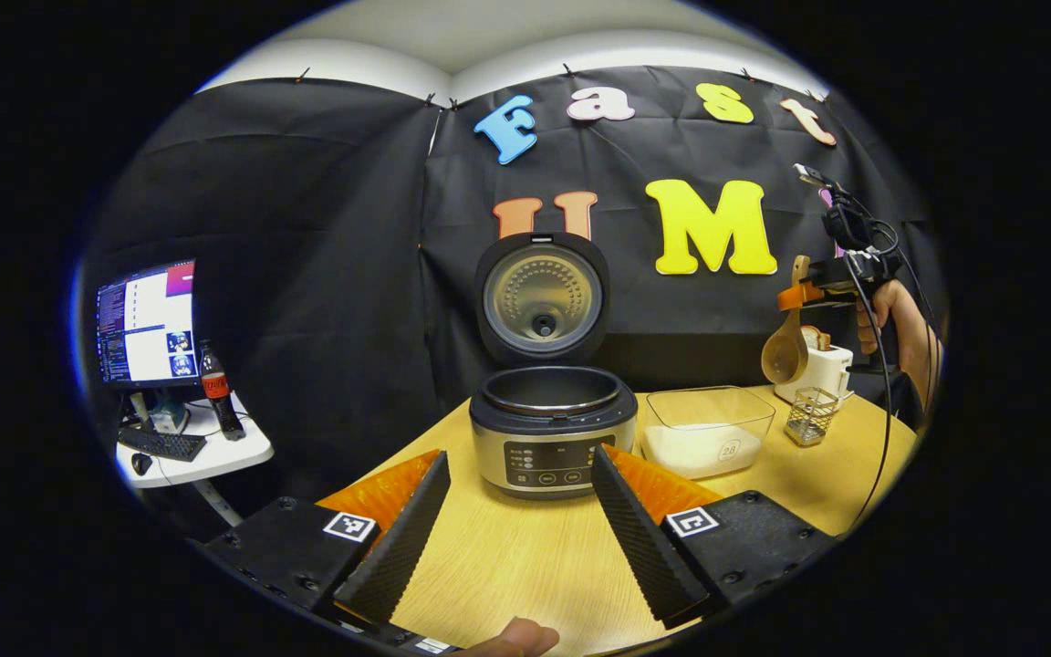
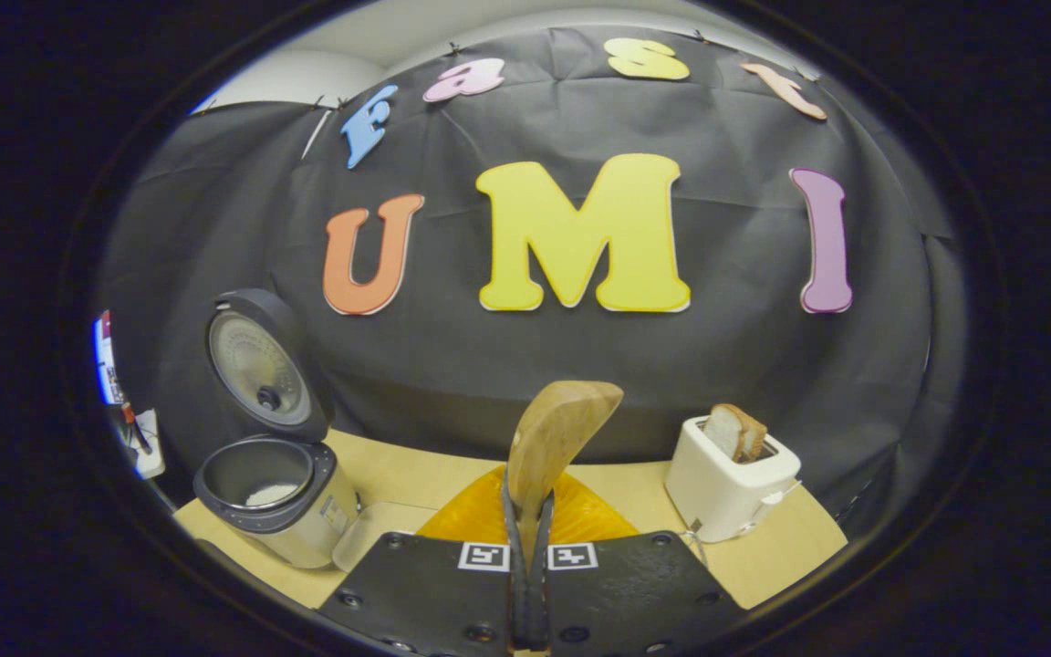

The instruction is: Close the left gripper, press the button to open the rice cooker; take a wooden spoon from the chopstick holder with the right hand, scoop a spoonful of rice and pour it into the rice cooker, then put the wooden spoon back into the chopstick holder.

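The left tongs (image 1: 515, 511) stand wide apart, empty, before the open rice cooker (image 1: 553, 429) on the counter (image 1: 525, 566). The right tongs (image 2: 526, 538) clamp the wooden spoon (image 2: 555, 438), held aloft above the chopstick holder (image 1: 810, 415).

The left gripper view sits low over the table (image 1: 525, 557), facing the open rice cooker (image 1: 551, 429) near at 12 o'clock. The right gripper view looks from higher toward the wall, the rice cooker (image 2: 270, 497) at 9 o'clock. Both share the toaster (image 1: 822, 365) (image 2: 731, 488).
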{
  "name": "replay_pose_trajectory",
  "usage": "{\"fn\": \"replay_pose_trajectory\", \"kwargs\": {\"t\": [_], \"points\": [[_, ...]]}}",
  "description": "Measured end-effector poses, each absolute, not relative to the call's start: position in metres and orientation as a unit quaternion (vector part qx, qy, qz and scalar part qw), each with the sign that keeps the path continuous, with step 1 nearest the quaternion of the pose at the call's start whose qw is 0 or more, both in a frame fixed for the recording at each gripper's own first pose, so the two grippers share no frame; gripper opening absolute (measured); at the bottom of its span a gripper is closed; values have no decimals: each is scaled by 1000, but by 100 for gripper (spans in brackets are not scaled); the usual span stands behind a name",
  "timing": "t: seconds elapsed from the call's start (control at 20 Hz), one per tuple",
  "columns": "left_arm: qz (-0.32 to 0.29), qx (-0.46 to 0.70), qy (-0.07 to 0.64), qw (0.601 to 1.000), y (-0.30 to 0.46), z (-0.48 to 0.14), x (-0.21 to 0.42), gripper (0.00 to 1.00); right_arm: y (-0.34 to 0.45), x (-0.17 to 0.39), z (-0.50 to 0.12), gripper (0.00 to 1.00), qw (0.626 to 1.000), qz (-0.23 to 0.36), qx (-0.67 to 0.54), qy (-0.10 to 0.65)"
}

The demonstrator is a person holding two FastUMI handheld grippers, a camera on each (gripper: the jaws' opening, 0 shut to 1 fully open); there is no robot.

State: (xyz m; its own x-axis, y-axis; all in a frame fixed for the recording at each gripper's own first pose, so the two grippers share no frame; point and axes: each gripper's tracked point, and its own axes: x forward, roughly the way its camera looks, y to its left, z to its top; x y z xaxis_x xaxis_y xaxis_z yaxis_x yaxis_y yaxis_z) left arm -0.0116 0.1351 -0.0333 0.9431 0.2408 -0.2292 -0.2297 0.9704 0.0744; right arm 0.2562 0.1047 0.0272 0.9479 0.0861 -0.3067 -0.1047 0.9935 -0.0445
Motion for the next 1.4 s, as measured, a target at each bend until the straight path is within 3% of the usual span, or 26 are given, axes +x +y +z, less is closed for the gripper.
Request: {"fn": "replay_pose_trajectory", "kwargs": {"t": [0.55, 0.7, 1.0, 1.4], "points": [[114, 1, 119, 986, 150, -33, -12, 99, 155, 289, -84, 0, 974, 3, -112, 196], [108, 2, 122, 987, 149, -37, -11, 99, 143, 294, -101, 0, 965, -46, -163, 201], [95, 5, 129, 987, 142, -40, -10, 99, 167, 289, -116, 1, 957, -63, -211, 188], [87, -5, 129, 988, 145, -39, -12, 99, 207, 272, -136, 1, 963, -50, -136, 229]]}}
